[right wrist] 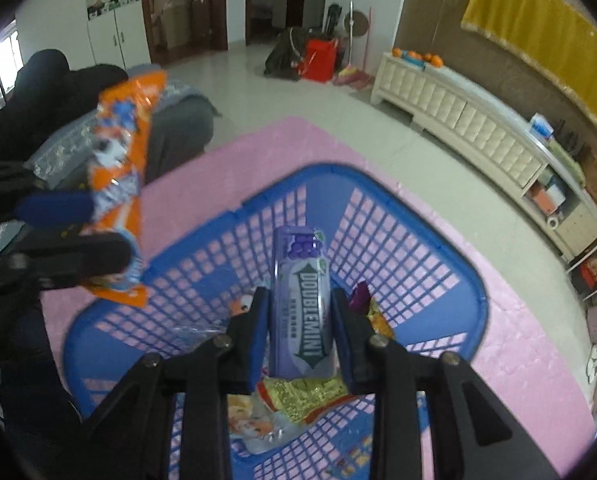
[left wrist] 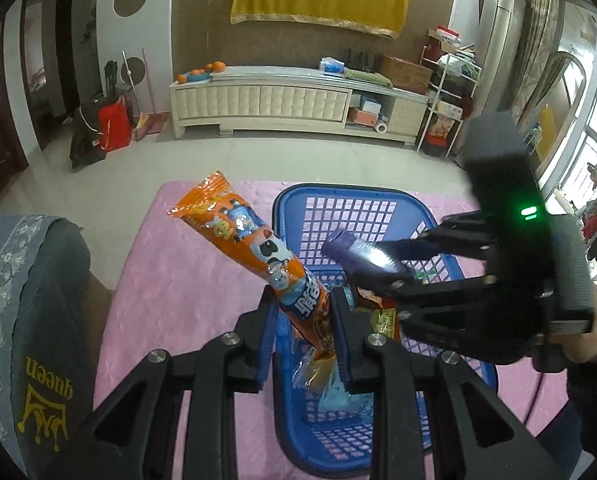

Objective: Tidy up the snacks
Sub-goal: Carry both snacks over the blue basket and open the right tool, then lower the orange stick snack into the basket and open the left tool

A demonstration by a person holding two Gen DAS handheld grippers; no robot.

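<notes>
My left gripper is shut on a long orange snack packet, held above the left rim of the blue plastic basket. In the right wrist view the same orange packet hangs at the left in the left gripper. My right gripper is shut on a purple Doublemint tin, over the basket. From the left wrist view the right gripper carries the purple tin above the basket's middle. Several wrapped snacks lie inside the basket.
The basket stands on a pink mat over a table. A grey cushioned seat is at the left. A white low cabinet stands across the tiled floor. A person's hand holds the right gripper.
</notes>
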